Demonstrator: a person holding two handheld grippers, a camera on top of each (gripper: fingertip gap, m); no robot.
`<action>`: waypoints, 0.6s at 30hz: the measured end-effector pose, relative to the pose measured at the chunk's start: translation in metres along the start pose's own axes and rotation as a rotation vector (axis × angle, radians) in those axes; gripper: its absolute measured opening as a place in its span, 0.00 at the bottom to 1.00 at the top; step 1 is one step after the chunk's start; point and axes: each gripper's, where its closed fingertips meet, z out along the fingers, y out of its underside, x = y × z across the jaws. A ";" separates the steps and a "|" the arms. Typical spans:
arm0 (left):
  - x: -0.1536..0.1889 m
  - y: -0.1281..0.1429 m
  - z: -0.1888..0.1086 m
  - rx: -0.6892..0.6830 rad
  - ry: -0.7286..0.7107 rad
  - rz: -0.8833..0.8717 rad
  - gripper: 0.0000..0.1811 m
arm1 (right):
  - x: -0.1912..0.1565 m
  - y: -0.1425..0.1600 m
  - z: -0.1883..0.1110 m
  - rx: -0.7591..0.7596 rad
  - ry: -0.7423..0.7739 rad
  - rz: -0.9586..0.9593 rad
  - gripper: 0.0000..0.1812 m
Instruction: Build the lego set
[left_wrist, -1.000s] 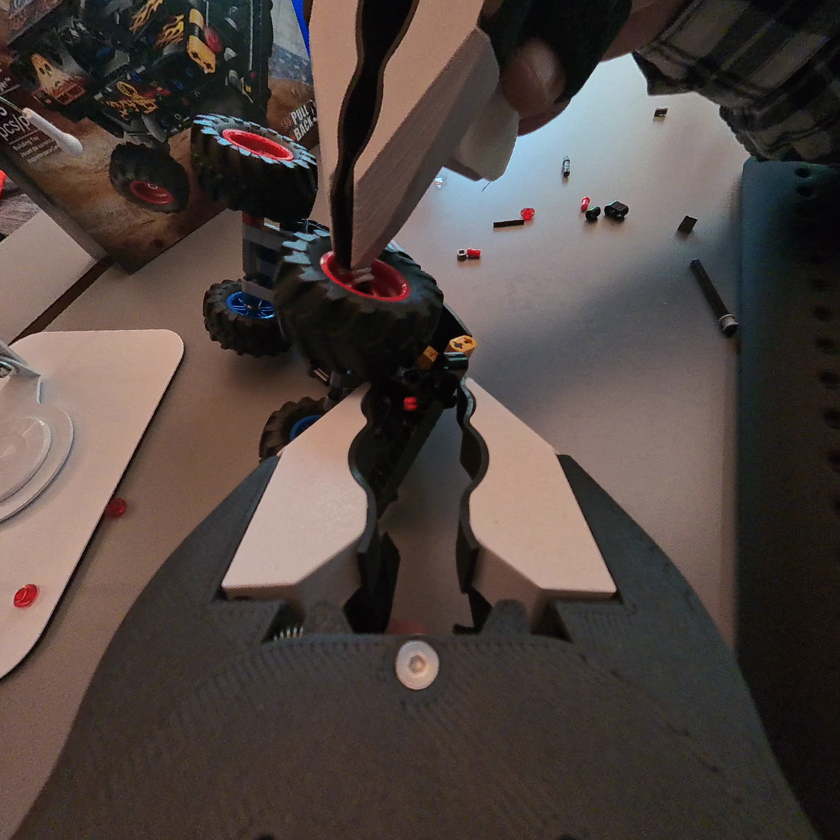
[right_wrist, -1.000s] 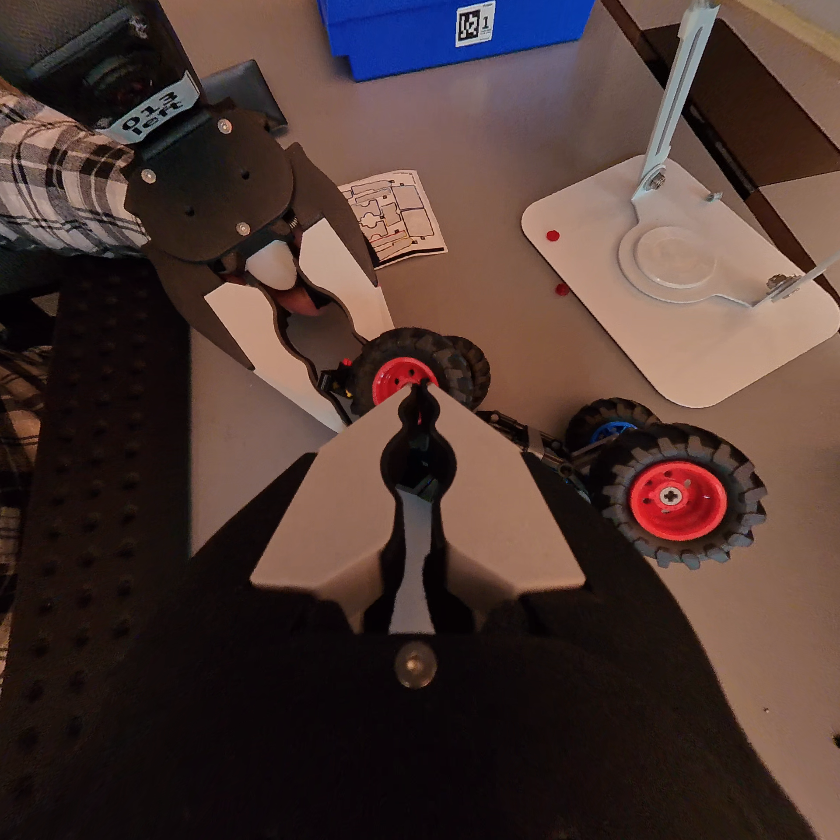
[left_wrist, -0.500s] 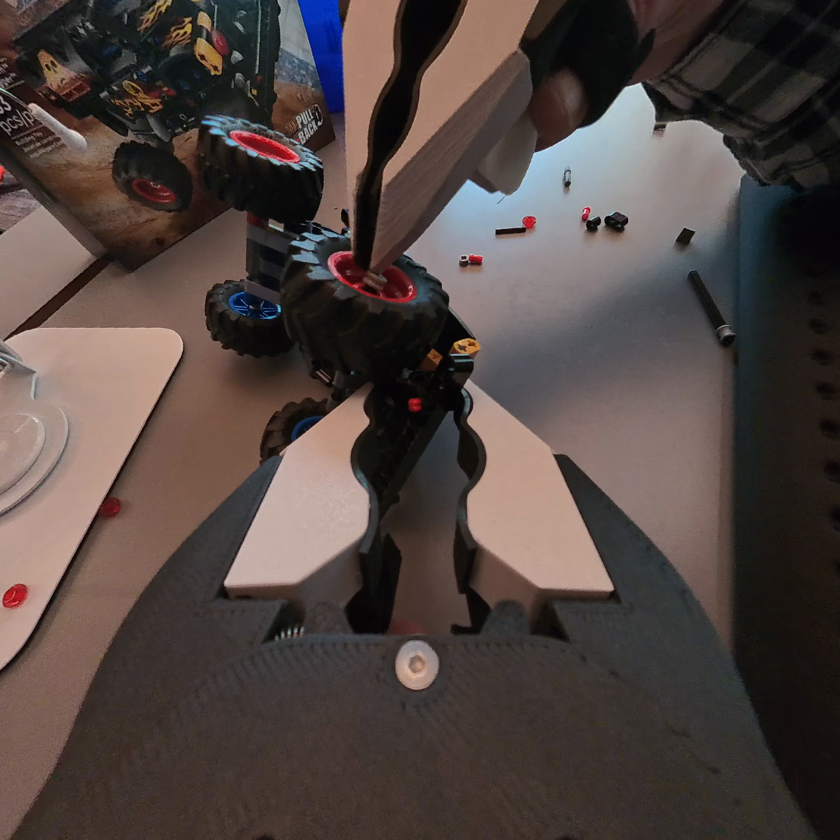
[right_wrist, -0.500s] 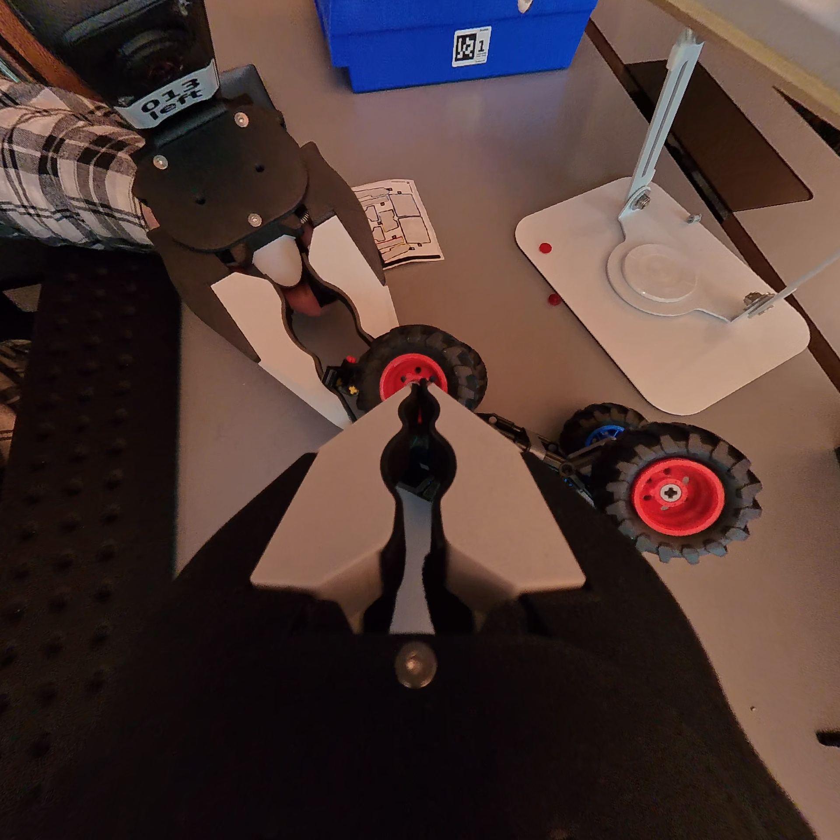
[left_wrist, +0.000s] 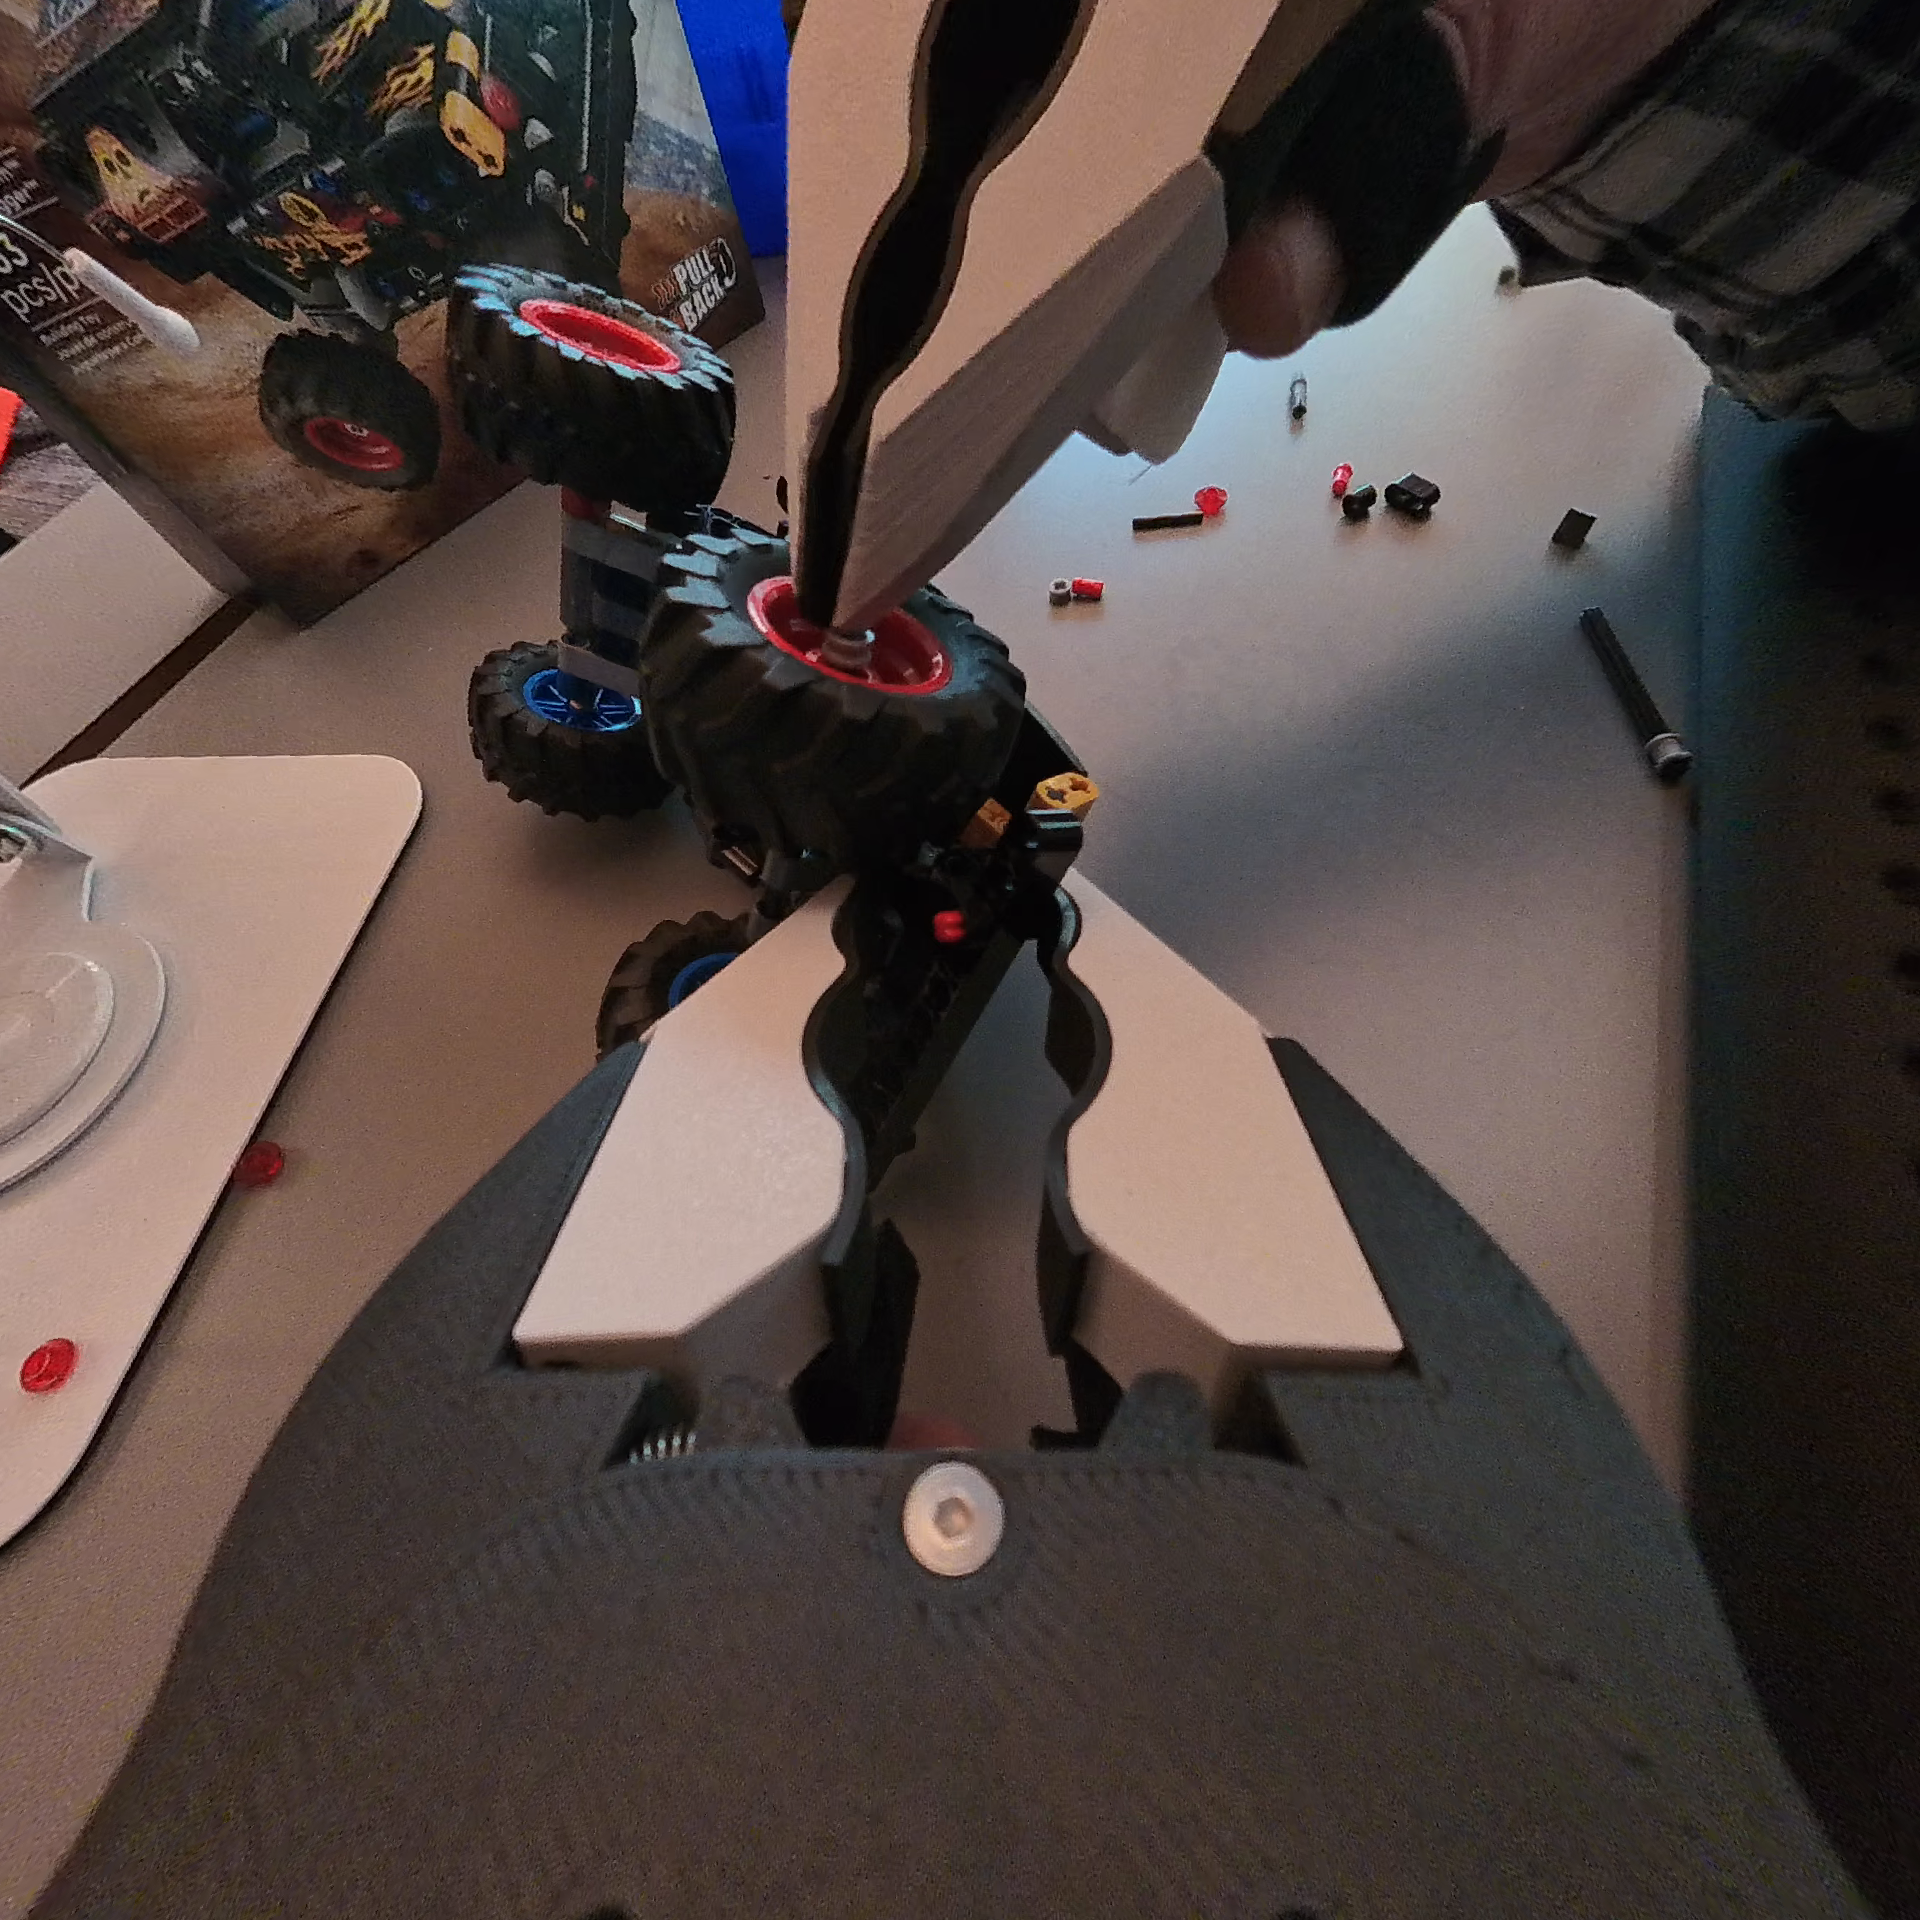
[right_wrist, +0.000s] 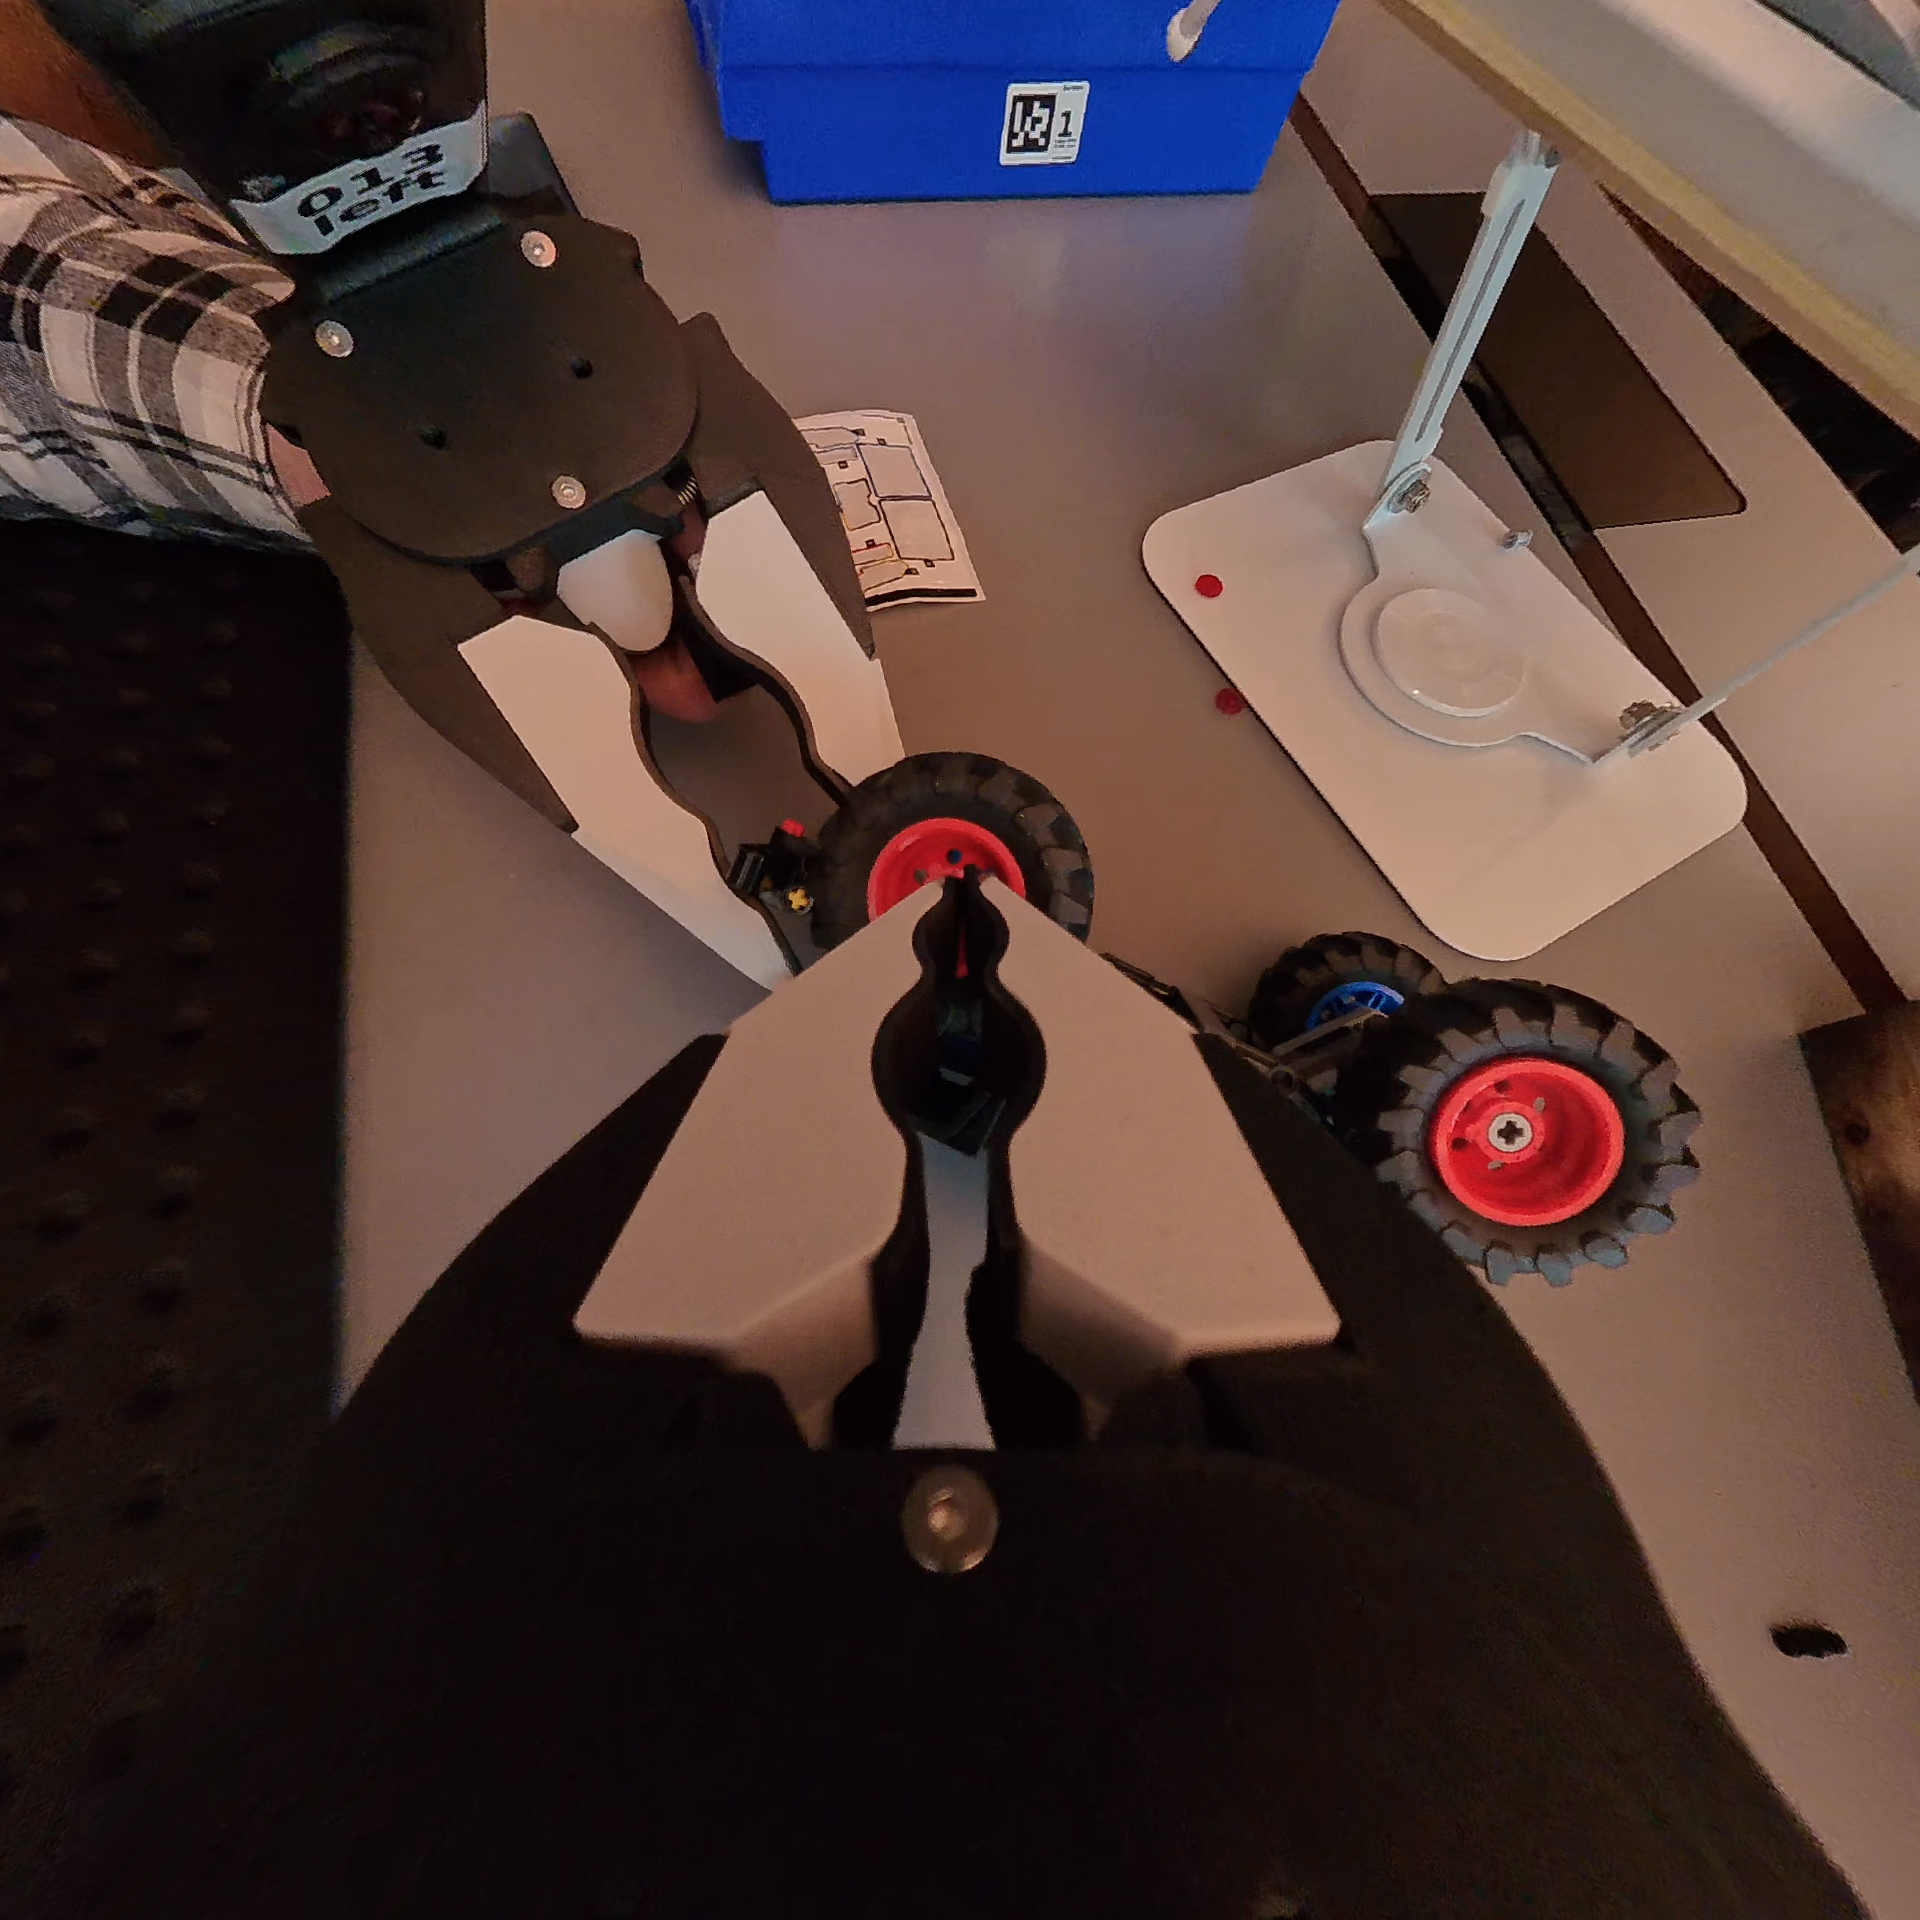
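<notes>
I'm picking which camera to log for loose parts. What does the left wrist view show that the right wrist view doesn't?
Only the left wrist view shows the set's box and the small loose pieces.

Only the right wrist view shows the blue bin and the paper sheet.

Both show the truck chassis in the left gripper and the right gripper at the red-hubbed wheel.

Grey tabletop (right_wrist: 1091, 343) in dim warm light, dark perforated mat (right_wrist: 156, 935) along its edge
</notes>
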 end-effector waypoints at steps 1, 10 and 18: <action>0.000 0.000 0.000 -0.002 0.000 0.004 0.16 | 0.000 0.000 0.000 -0.001 0.009 -0.007 0.00; 0.000 0.001 0.001 -0.009 -0.008 0.021 0.16 | -0.001 0.001 0.000 -0.003 0.084 -0.098 0.00; 0.001 0.001 0.002 -0.010 -0.003 0.010 0.15 | -0.002 0.003 -0.001 0.044 0.131 -0.224 0.00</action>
